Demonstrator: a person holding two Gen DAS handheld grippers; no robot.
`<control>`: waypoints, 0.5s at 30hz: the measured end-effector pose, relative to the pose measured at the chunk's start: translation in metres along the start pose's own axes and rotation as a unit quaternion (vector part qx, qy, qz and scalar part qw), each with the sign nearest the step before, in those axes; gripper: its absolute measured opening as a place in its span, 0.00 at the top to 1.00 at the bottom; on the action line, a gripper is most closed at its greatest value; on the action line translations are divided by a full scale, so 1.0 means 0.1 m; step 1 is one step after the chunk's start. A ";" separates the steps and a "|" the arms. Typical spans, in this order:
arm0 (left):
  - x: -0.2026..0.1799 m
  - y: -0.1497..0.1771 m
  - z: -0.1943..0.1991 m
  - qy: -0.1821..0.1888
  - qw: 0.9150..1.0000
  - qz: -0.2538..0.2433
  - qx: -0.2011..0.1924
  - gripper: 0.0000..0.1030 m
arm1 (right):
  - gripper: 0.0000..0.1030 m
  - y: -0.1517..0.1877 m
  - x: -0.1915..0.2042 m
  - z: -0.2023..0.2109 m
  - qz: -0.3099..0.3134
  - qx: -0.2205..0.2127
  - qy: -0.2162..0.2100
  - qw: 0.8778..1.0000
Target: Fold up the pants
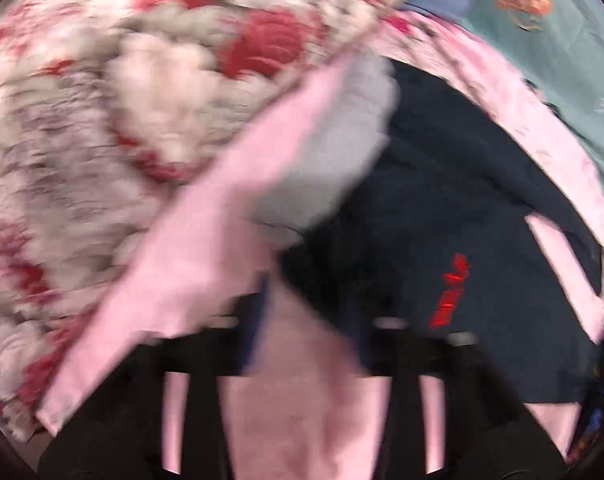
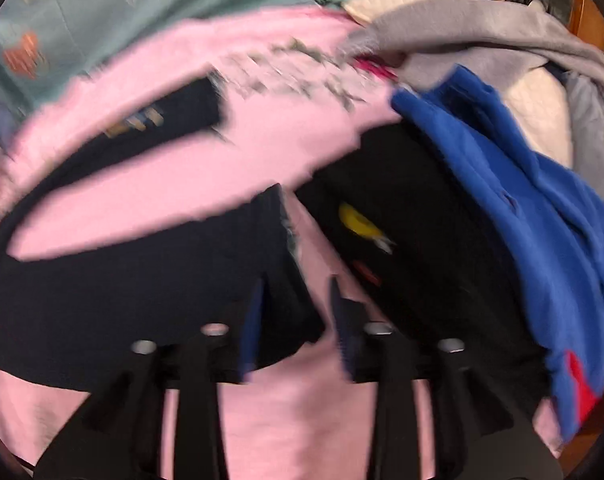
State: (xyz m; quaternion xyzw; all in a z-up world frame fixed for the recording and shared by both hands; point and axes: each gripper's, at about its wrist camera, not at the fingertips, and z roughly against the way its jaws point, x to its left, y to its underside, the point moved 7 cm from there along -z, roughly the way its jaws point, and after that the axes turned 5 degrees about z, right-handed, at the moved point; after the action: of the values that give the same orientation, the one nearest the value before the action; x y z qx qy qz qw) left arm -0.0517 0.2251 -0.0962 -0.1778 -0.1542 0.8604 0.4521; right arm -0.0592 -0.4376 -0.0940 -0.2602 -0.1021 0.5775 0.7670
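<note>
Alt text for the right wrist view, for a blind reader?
Blurred view: the right gripper hangs open over dark pants spread on a pink sheet. A blue garment lies on the right, over a black one.

Pants lie spread on a sheet, legs stretching away from the right gripper. A heap of clothes sits just right of them. In the left wrist view, a blanket lies left of the pants.
</note>
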 end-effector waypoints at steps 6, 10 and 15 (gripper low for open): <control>0.16 -0.44 0.72 -0.062 0.981 0.035 -0.179 0.26 | 0.37 -0.39 -0.13 0.59 -0.032 -0.151 0.001 0.988; -0.48 -0.55 0.65 0.020 0.986 -0.009 -0.165 0.21 | 0.34 -0.86 0.29 0.34 0.021 -0.148 -0.049 0.988; -1.41 -0.55 0.39 0.078 0.983 -0.067 -0.153 0.15 | 0.34 -1.21 0.74 -0.18 0.006 -0.104 -0.117 0.988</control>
State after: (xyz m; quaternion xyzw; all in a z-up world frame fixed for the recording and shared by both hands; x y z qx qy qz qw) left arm 0.0453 0.1332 -0.0149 -0.3009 -0.2599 0.7778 0.4868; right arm 0.0734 -0.3968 -0.0573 -0.2696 -0.2492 0.5946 0.7153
